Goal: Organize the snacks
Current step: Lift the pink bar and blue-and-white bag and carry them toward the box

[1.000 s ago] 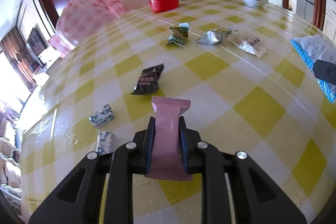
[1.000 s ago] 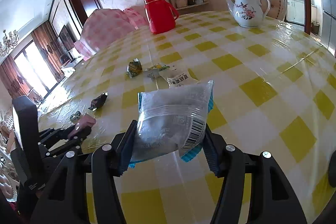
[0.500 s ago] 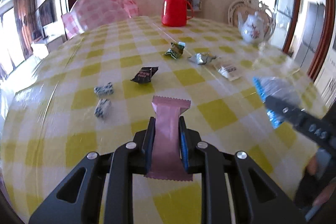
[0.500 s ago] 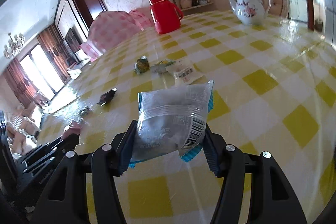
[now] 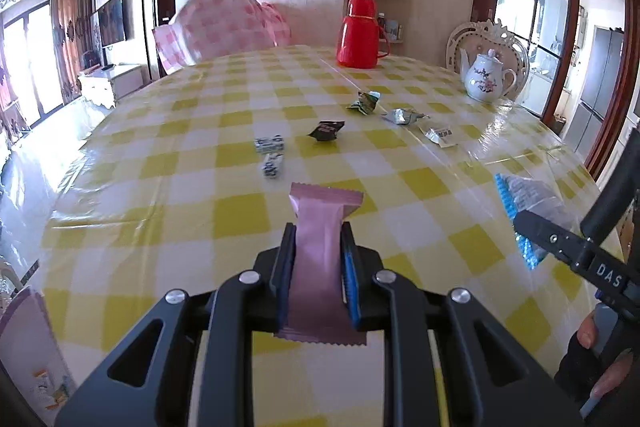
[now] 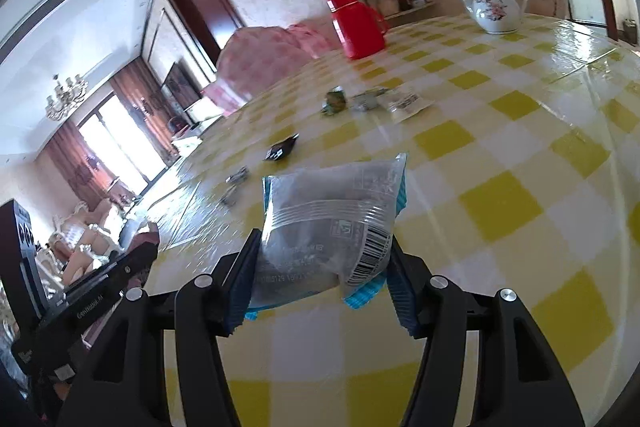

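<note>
A: Snacks first: what is each gripper holding?

B: The left gripper point(image 5: 318, 259) pinches a flat pink foil snack bar with crimped ends point(image 5: 320, 251) between its pads, over the yellow-and-white checked tablecloth point(image 5: 160, 195). The right gripper point(image 6: 324, 263) clamps a clear plastic snack pouch with a barcode and blue edges point(image 6: 328, 223).

A: Can you read the pouch?

B: No, the print is blurred, and its lower edge is hidden behind the fingers.

A: And farther out?

B: Loose wrapped sweets lie mid-table: two small white-and-blue ones point(image 5: 270, 151), a black one point(image 5: 326, 131), a green one point(image 5: 365, 103), a silver one point(image 5: 404, 116) and a pale packet point(image 5: 440, 135). Beyond stand a red plastic thermos jug point(image 5: 360, 35) and a white flowered teapot point(image 5: 486, 79).

A: Anything cut off?

B: In the left view the right gripper enters at the edge, with part of a hand point(image 5: 600, 359) below it.
</note>
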Motion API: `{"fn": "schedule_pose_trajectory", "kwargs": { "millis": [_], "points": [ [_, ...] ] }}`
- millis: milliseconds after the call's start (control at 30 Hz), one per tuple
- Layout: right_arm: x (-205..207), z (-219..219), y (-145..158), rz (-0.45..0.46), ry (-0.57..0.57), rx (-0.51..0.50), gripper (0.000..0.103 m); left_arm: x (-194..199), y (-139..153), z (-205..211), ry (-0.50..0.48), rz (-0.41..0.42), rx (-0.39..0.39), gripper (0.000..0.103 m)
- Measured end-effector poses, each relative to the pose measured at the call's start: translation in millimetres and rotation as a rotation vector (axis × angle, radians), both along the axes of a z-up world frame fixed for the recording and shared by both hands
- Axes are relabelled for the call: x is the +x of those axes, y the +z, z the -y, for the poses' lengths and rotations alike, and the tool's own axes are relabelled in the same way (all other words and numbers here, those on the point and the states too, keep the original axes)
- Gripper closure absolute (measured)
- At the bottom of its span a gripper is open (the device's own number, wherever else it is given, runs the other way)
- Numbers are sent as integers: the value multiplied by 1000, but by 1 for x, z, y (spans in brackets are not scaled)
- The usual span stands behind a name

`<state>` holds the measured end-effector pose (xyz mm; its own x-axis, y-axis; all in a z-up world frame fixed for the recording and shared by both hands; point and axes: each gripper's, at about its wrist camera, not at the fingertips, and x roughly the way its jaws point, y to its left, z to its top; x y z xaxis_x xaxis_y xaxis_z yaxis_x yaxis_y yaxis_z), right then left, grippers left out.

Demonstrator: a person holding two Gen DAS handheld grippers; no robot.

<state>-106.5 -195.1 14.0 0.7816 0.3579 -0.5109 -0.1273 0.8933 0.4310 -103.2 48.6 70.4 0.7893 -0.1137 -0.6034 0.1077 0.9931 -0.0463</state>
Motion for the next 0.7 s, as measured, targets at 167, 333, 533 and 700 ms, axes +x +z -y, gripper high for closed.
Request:
{"fn": "schedule_pose_trajectory", "kwargs": {
  "millis": [167, 333, 533, 700],
  "points": [
    [-17, -25, -3, -10, 53, -22, 46, -26, 7, -17, 4, 23, 13, 81],
    [-30, -54, -1, -5, 119, -57, 46, -44, 8, -36, 18, 31, 25, 81],
    [-38, -88, -2, -9, 193, -91, 46, -59, -2, -71, 71, 9, 28, 81],
    [-47, -117, 0, -3, 252, -115, 46, -72, -9, -101, 115, -6, 21, 81]
  ]
}}
